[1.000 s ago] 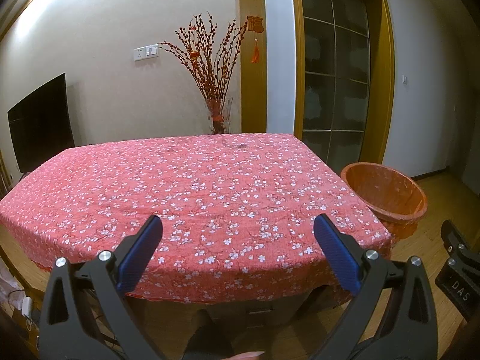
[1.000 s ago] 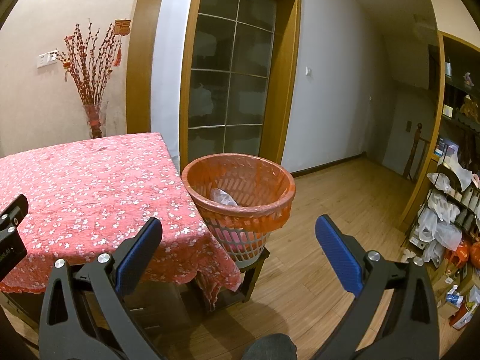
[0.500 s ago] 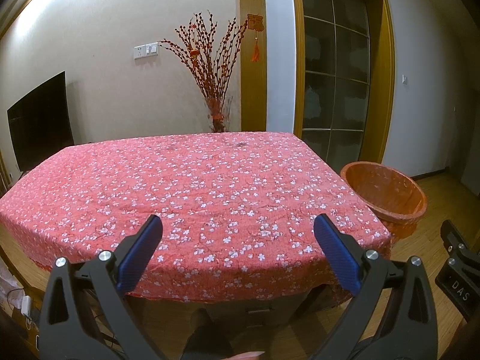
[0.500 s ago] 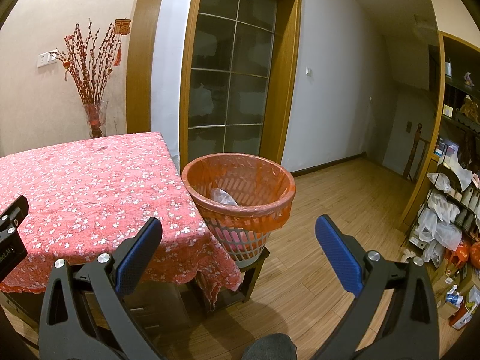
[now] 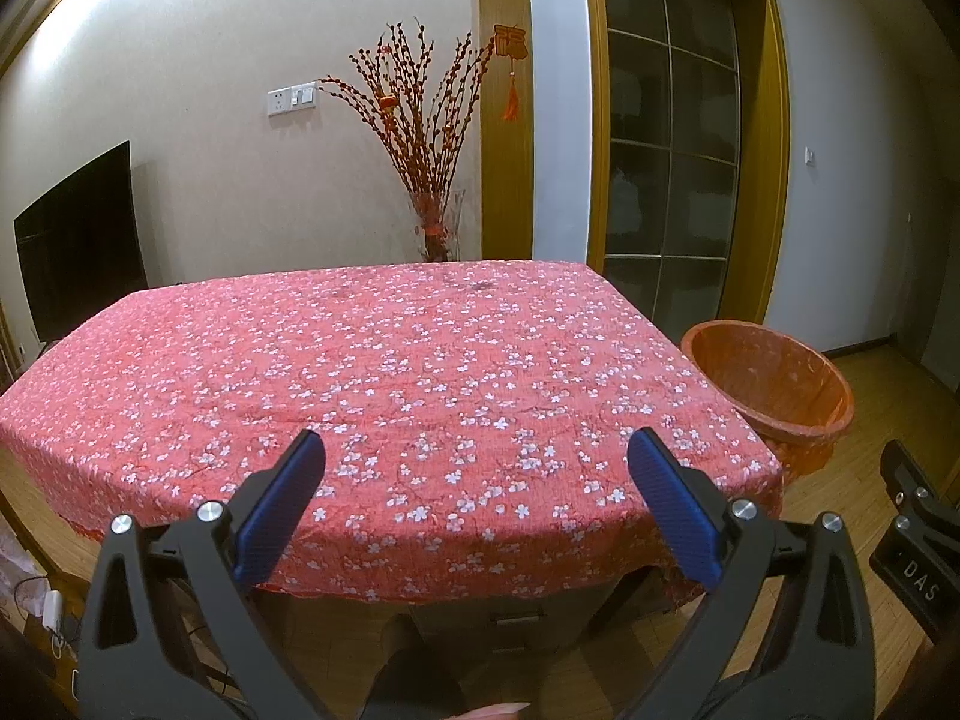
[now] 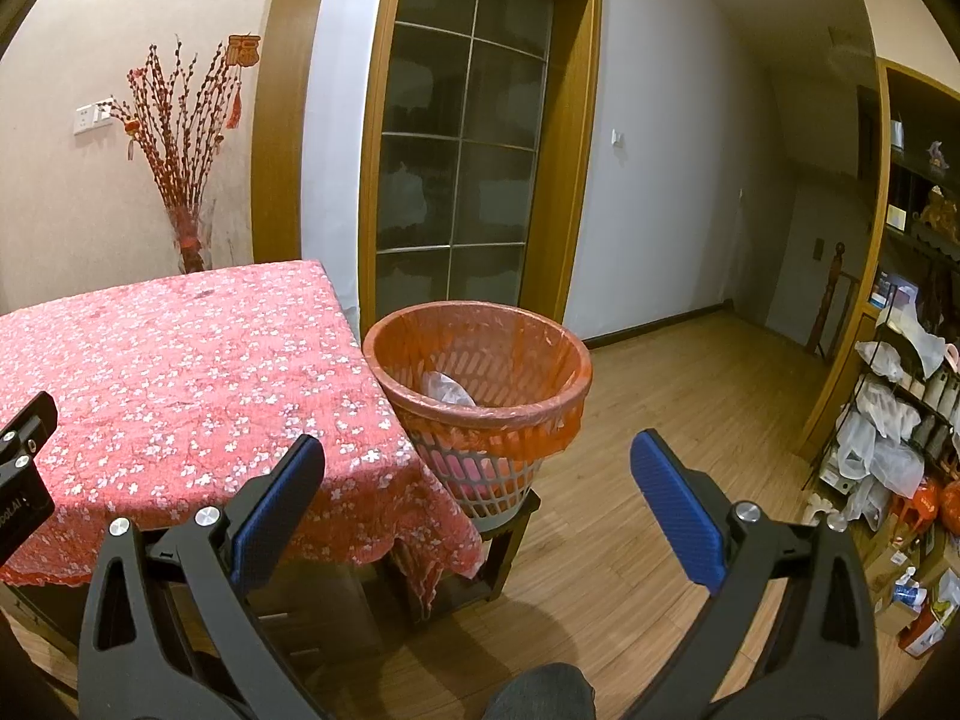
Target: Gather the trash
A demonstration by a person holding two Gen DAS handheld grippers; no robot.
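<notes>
Beside the right edge of the table (image 5: 384, 360), a bin (image 6: 480, 396) lined with an orange bag is set on a low stand. A crumpled clear wrapper (image 6: 447, 390) is seen inside it. The left gripper (image 5: 477, 504) is held wide open over the near table edge, with nothing gripped. The right gripper (image 6: 477, 504) is likewise spread wide and empty, pointed toward the bin.
</notes>
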